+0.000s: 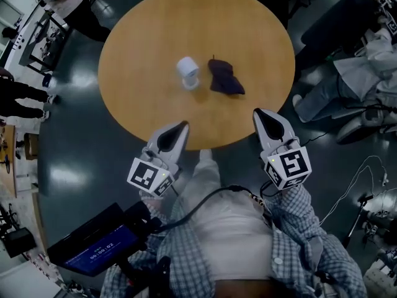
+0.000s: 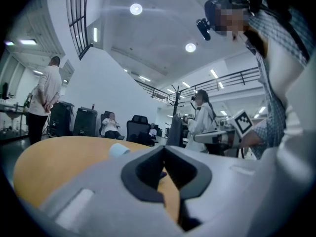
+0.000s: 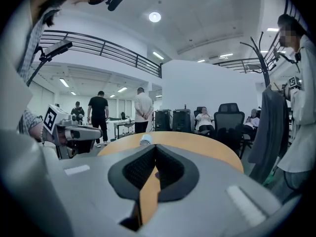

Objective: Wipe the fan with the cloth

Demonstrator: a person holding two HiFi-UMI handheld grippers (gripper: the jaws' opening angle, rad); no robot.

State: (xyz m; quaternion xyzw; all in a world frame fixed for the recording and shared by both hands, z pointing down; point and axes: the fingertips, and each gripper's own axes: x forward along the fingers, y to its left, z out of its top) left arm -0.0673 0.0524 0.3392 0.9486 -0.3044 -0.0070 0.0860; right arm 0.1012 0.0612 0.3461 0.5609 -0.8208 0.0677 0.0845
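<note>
The fan stands near the middle of the table, small and white, with nothing touching it. The cloth lies crumpled just beside it on the right, apart from it and not picked up. Judging from this, the task has not begun: the cloth has yet to be grasped and every bit of the wiping is left.

The left gripper and the right gripper hover at the near edge of the table, well short of both things. Each is clenched with nothing between its jaws.

From above the fan is too small to tell which way its grille faces or how dirty it is. In the gripper views it is only a pale shape beyond the jaws, and the cloth is mostly hidden behind them. The hands are covered by the gripper bodies.
</note>
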